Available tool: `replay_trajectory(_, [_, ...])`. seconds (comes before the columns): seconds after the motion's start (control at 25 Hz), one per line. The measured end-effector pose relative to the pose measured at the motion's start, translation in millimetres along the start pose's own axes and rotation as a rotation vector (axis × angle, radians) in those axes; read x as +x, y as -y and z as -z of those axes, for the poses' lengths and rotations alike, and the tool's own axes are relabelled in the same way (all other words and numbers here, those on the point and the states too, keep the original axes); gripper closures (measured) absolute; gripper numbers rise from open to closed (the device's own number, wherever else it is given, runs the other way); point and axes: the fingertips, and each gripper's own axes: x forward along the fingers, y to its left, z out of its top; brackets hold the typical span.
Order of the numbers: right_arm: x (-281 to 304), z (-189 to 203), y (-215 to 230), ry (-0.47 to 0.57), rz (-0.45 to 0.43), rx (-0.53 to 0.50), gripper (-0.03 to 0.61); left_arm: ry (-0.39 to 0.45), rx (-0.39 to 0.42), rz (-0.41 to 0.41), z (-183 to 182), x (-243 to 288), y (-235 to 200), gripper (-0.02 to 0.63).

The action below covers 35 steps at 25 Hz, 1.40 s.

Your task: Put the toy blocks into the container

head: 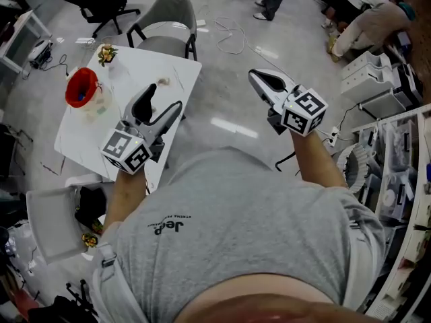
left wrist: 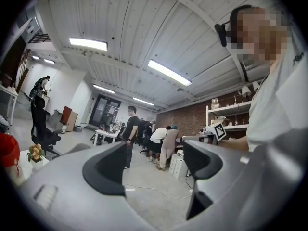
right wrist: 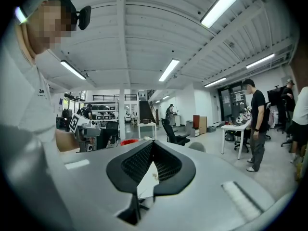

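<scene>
Closest to me, the left gripper (head: 165, 99) is up in the air over the near right part of the white table (head: 135, 79). Its jaws are spread wide with nothing between them, only open room beyond. The right gripper (head: 262, 81) is out over bare floor, well clear of the table's right edge. Its jaws are pressed together at the tips and I see no block pinched there. So both claws are empty.

Out on the table, the container (head: 81, 87) with its red rim sits by the left edge, well apart from both grippers. Something blue (head: 80, 97) shows inside it, which I take for a block already dropped in, though it's too small to be sure. Toward the far right corner lies one small pale bit (head: 162, 81). I can't tell if that's a toy block or just a scrap. A little flower ornament (head: 106, 54) stands at the far left corner, with a grey chair (head: 168, 22) behind the far edge.

My read is that the loading looks done or nearly so. If the pale bit is a block, it's the only one left.
</scene>
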Motion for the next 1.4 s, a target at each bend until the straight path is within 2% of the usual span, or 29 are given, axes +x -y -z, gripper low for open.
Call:
replay_trajectory(0.28, [26,7,61,-0.008,-0.016,0.032,0.575,-0.025,-0.019,-0.008,10,57,-35,0.216])
replay_trajectory(0.56, [50,8,167,0.017,-0.091,0.050,0.575,-0.023,0.012,-0.072,12,150,-57,0.216])
replay_trajectory(0.72, [64,3,230,0.002,-0.156,0.056,0.575,-0.012,-0.024,-0.135,16,213,-71,0.216])
replay_trajectory(0.8, [69,2,258,0.000,-0.188,0.050,0.575,-0.016,-0.015,-0.157,16,241,-76,0.216])
replay_trajectory(0.96, [81,4,306,0.000,-0.205,0.065,0.575,-0.021,-0.014,-0.177,17,288,-84,0.216])
replay_trajectory(1.16, [98,11,322,-0.004,-0.199,0.090,0.575,-0.060,0.010,-0.159,22,305,-98,0.216])
replay_trajectory(1.4, [109,8,317,0.004,-0.120,0.081,0.575,-0.076,-0.001,-0.083,22,304,-123,0.216])
